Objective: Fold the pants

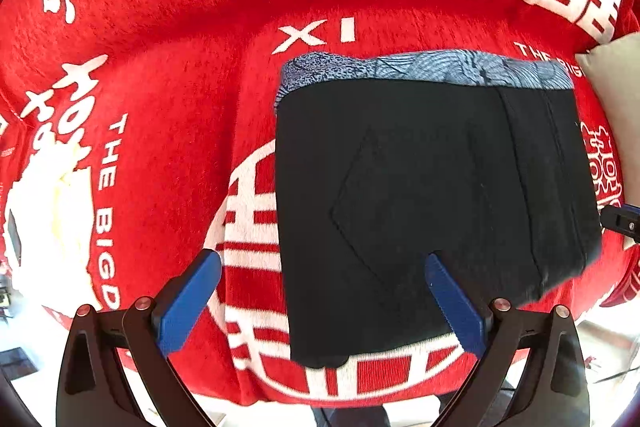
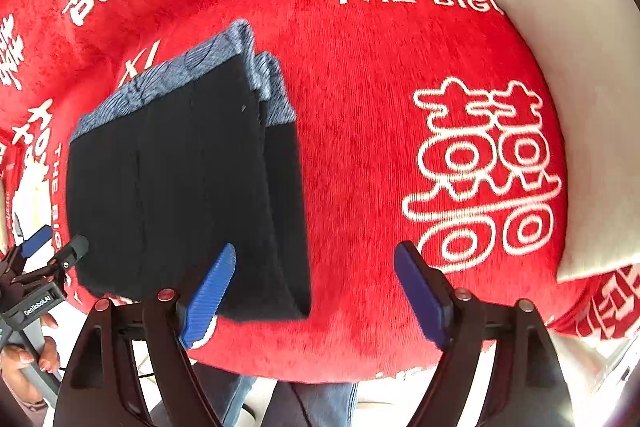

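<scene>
A folded pair of black fabric pants (image 1: 432, 195) with a blue patterned lining strip along its far edge lies flat on a red plush cover (image 1: 168, 75) printed with white characters. The left claw (image 1: 324, 301) hangs above the pants' near edge, blue pads spread wide, gripping nothing. The right claw (image 2: 314, 289) is likewise wide open and empty beside the pants. A pale cushion (image 2: 576, 99), perhaps grey, rests at the right.
</scene>
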`<action>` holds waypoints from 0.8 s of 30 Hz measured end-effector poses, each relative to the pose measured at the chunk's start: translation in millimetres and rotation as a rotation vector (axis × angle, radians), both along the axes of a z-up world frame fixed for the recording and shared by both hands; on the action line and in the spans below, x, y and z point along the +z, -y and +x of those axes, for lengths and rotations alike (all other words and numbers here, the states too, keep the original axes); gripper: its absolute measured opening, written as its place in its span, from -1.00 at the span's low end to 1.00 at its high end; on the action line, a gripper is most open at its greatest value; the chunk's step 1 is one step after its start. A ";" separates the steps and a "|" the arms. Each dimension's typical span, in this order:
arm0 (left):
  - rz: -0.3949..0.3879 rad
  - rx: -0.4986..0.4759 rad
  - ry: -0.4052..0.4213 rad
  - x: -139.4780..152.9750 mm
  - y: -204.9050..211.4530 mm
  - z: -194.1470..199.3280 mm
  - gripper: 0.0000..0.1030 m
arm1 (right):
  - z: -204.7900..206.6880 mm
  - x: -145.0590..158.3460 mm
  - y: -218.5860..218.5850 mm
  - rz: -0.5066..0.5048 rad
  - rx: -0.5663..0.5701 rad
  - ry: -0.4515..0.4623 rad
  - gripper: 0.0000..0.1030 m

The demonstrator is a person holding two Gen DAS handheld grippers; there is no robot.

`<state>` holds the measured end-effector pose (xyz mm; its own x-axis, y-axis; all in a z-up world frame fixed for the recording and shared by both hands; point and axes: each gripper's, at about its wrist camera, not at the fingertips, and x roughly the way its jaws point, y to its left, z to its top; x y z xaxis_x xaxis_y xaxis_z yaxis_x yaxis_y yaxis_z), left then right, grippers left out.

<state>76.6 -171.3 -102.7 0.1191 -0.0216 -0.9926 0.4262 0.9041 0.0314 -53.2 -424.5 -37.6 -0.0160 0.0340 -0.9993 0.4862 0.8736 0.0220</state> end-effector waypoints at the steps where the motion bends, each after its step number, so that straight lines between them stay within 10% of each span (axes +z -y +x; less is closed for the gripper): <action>1: 0.005 0.000 0.003 4.9 0.5 -3.0 0.99 | -1.6 2.4 -3.7 -0.005 -0.002 -0.001 0.74; 5: 0.010 -0.006 -0.005 18.1 1.5 -11.6 0.99 | -8.1 14.9 -20.2 -0.017 0.013 0.012 0.99; 24: 0.037 0.027 -0.050 47.9 -2.6 -40.2 0.99 | -1.7 41.4 -85.8 -0.021 0.122 0.004 0.99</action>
